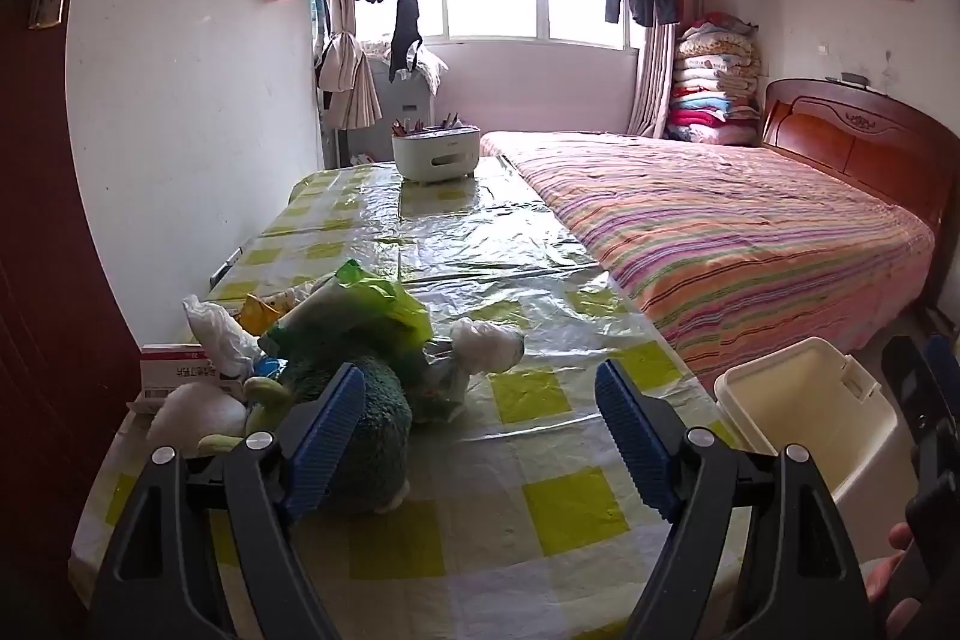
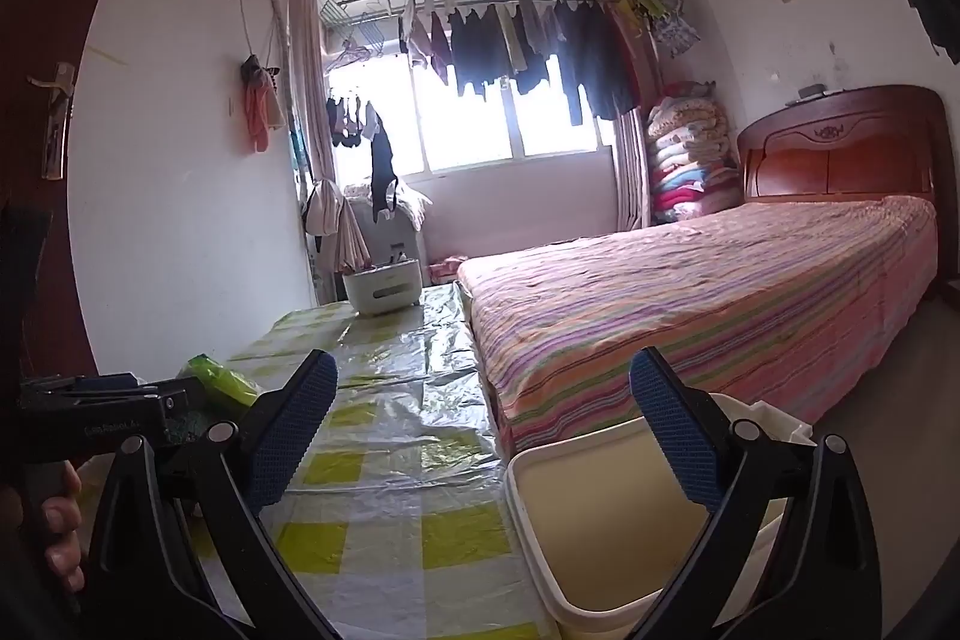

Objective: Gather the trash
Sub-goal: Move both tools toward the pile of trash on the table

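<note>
A pile of trash lies at the table's left: a green plastic bag (image 1: 366,301), a crumpled white bag (image 1: 213,331), a white wad (image 1: 489,346), a yellow wrapper (image 1: 261,310) and a red-and-white box (image 1: 177,370). A green plush toy (image 1: 360,436) lies among them. My left gripper (image 1: 480,400) is open and empty, its left finger over the plush toy. A cream bin (image 1: 804,406) stands off the table's right edge; it also shows in the right wrist view (image 2: 606,514). My right gripper (image 2: 480,400) is open and empty above the bin's left rim.
The table (image 1: 540,508) has a yellow-checked plastic cover. A white organiser with pens (image 1: 435,151) stands at its far end. A bed with a striped cover (image 1: 720,226) runs along the table's right side. A wall is on the left.
</note>
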A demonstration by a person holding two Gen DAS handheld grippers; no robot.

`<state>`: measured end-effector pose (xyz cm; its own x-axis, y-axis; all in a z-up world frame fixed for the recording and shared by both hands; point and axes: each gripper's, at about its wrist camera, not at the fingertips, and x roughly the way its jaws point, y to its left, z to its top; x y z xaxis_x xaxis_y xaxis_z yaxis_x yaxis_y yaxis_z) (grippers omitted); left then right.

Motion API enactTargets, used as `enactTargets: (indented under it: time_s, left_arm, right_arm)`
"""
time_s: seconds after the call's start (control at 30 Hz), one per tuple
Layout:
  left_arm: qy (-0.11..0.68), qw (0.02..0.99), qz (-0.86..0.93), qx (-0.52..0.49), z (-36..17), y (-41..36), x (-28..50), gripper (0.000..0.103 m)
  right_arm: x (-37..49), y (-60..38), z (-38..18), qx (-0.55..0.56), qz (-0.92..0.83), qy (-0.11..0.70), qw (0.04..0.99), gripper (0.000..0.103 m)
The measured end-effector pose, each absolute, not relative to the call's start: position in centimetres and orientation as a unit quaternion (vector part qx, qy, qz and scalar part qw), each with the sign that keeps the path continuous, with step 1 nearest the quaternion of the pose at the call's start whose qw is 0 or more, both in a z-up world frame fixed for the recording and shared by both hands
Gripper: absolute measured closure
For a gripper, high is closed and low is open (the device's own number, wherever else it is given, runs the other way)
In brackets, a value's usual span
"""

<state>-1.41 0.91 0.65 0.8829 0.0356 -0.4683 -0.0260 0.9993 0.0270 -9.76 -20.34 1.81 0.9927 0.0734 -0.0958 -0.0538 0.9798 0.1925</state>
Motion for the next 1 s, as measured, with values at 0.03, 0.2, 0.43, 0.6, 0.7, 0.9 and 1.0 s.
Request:
enactTargets:
  time_s: [0.03,0.2,0.43,0.6,0.7,0.9,1.0]
  left_arm:
    - [0.241,0.97,0.016,0.01,0.7,0.9,-1.5,0.026]
    - [0.242,0.97,0.015,0.002,0.7,1.5,-1.7,0.026]
    - [0.234,0.972,0.016,-0.008,1.3,2.2,-2.1,0.026]
    - [0.233,0.972,0.018,-0.014,1.5,2.4,-2.1,0.026]
    - [0.233,0.972,0.02,-0.012,1.4,2.5,-2.2,0.026]
    - [0.238,0.971,0.02,-0.011,1.2,2.6,-2.1,0.026]
    - [0.239,0.971,0.021,-0.013,1.2,2.7,-2.1,0.026]
  right_arm:
    - [-9.7,-20.1,1.8,0.092,0.033,0.051,0.994,0.006]
    - [-9.7,-19.6,2.0,0.082,0.038,0.054,0.994,0.006]
    - [-9.5,-19.1,2.0,0.079,0.041,0.057,0.994,0.006]
    - [-9.4,-18.9,1.9,0.077,0.047,0.058,0.994,0.006]
    - [-9.4,-18.7,1.9,0.074,0.05,0.059,0.994,0.006]
    - [-9.6,-18.7,2.0,0.076,0.054,0.058,0.994,0.006]
    - [-9.5,-18.8,2.0,0.08,0.054,0.059,0.994,0.006]
